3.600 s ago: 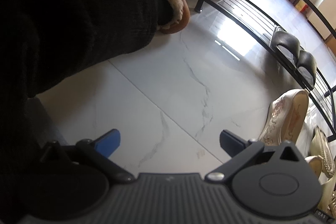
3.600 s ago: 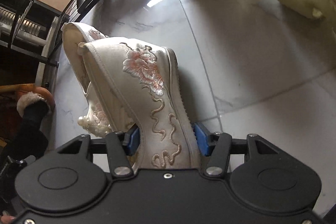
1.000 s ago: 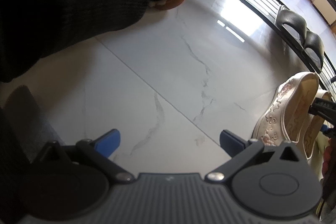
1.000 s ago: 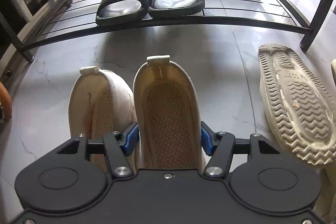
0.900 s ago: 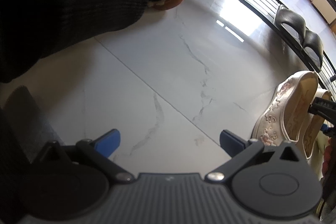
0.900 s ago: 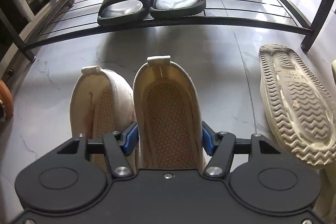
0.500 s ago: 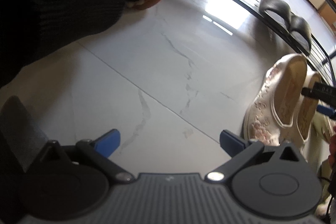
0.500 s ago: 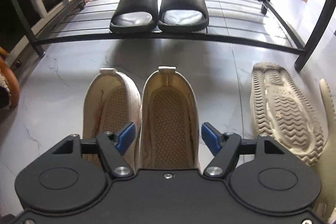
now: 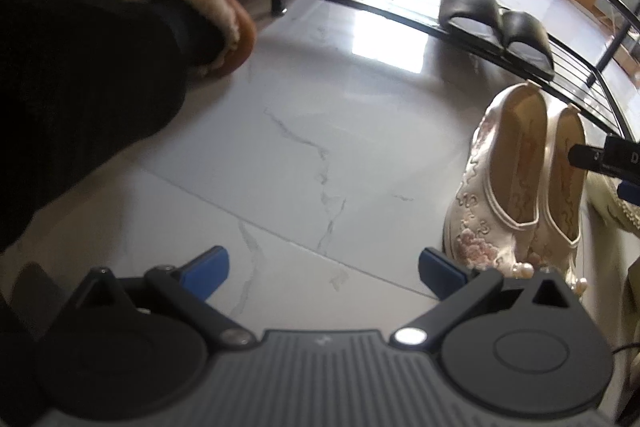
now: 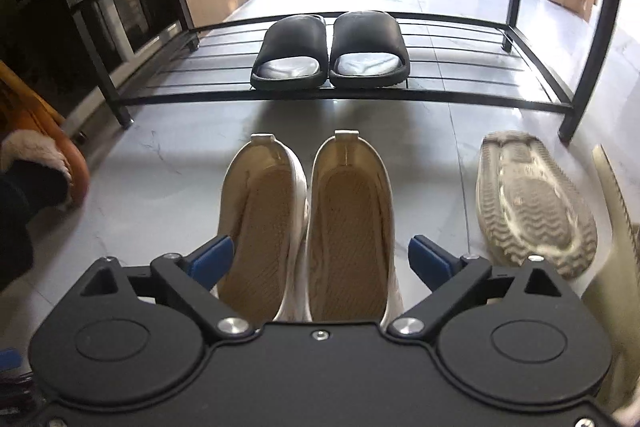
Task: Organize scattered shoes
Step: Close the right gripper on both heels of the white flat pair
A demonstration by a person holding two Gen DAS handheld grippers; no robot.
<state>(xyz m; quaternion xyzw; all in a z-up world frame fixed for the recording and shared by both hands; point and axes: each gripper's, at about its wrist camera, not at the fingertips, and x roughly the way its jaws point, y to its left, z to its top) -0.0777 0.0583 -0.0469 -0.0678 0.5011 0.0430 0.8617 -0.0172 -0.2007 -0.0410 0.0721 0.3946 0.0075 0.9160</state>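
Two cream embroidered shoes stand side by side on the floor, heels toward the rack: the left one (image 10: 262,223) and the right one (image 10: 350,223). They also show in the left wrist view (image 9: 520,183). My right gripper (image 10: 322,259) is open above them, jaws spread wider than the pair, holding nothing. My left gripper (image 9: 324,267) is open and empty over bare floor, left of the pair. A pair of black slides (image 10: 330,49) sits on the low black rack (image 10: 460,95).
A pale sneaker lies sole-up (image 10: 532,203) right of the pair, another pale shoe (image 10: 612,211) at the far right edge. A person's dark-trousered leg in an orange fur-lined slipper (image 9: 192,27) stands at the left. White marble floor (image 9: 304,147) lies between.
My right gripper set the right embroidered shoe down beside its mate, opened, and drew back and up. The left gripper swung toward the rack, still open.
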